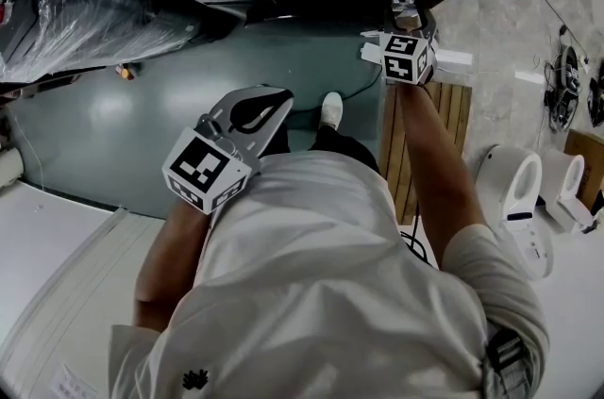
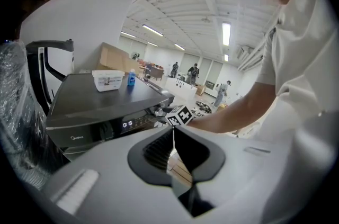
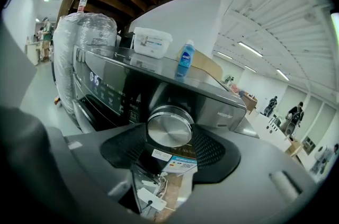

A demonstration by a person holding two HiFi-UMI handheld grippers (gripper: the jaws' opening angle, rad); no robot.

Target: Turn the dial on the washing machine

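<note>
The right gripper (image 3: 170, 132) clamps the silver dial (image 3: 169, 123) on the dark washing machine (image 3: 114, 88), a blue bottle (image 3: 185, 60) standing on top.

The long white ceiling tube lamps (image 2: 226, 33) shine brightly; the round silver metal dial (image 3: 169, 126) shows soft glare. All 3 views bend at dark edges.

Round dial of brushed silver metal (image 3: 169, 126), flat face turned straight toward the right tool (image 3: 170, 150). Seated between that tool's two dark pads, one pad against each side. Mounted on the front fascia of a dark grey, glossy washing machine (image 3: 159, 80), standing upright directly ahead of the right tool. Just left of the dial, a black panel (image 3: 114, 97) with lit white digits. Well ahead of the left tool (image 2: 173, 135), somewhat to its left.
</note>
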